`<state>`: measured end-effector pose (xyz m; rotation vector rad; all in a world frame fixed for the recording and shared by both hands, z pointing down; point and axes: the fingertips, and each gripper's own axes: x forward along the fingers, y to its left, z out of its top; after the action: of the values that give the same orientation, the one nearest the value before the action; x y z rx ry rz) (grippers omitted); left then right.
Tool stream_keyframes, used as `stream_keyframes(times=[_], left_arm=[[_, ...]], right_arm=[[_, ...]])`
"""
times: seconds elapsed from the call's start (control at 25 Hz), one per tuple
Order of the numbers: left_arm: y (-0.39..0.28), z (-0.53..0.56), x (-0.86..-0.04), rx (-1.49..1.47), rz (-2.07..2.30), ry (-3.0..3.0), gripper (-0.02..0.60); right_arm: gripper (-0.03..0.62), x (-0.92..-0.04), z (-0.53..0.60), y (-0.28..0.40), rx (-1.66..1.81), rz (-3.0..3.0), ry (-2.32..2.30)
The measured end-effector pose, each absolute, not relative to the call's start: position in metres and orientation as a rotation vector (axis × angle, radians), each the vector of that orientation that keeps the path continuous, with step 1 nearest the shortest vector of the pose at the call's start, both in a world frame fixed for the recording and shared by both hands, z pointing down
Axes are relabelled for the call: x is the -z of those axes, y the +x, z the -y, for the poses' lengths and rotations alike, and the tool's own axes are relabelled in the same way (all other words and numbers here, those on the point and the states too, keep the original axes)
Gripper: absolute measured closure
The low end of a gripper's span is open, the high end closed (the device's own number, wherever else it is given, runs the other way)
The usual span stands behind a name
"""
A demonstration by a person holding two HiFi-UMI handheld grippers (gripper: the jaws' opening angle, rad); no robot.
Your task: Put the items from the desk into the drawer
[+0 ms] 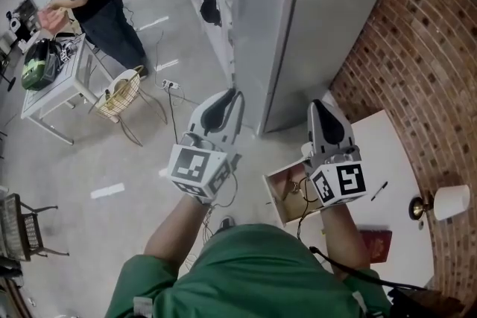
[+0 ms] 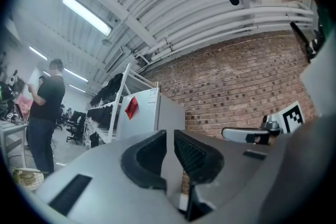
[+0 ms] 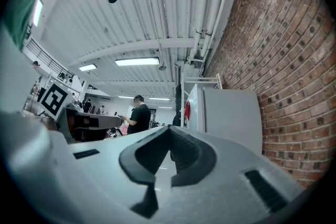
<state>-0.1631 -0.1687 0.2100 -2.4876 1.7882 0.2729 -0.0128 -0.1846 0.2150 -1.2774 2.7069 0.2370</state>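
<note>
White desk (image 1: 395, 160), open drawer (image 1: 274, 197) at its edge. Raised above: right gripper (image 1: 319, 105) clenched empty, left gripper (image 1: 234, 94) barely parted, empty. Red booklet (image 1: 376, 243) on desk: likely light, floppy; pinch an edge. Pen (image 1: 379, 191) nearby: slim, rollable; pinch mid-barrel

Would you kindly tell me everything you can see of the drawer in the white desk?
The drawer stands pulled open from the left side of the white desk in the head view. Its inside looks like pale wood, its rim white. Dark cords run across it. The right tongs overlap its far end.
</note>
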Motion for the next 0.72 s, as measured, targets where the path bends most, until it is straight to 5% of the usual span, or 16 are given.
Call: stream_keyframes(times=[0.72], left_arm=[[-0.1619, 0.1699, -0.2148, -0.266, -1.791, -2.5, 0.54]], right_arm=[[0.591, -0.2117, 0.1788, -0.0167, -0.226, -2.714, -1.226]])
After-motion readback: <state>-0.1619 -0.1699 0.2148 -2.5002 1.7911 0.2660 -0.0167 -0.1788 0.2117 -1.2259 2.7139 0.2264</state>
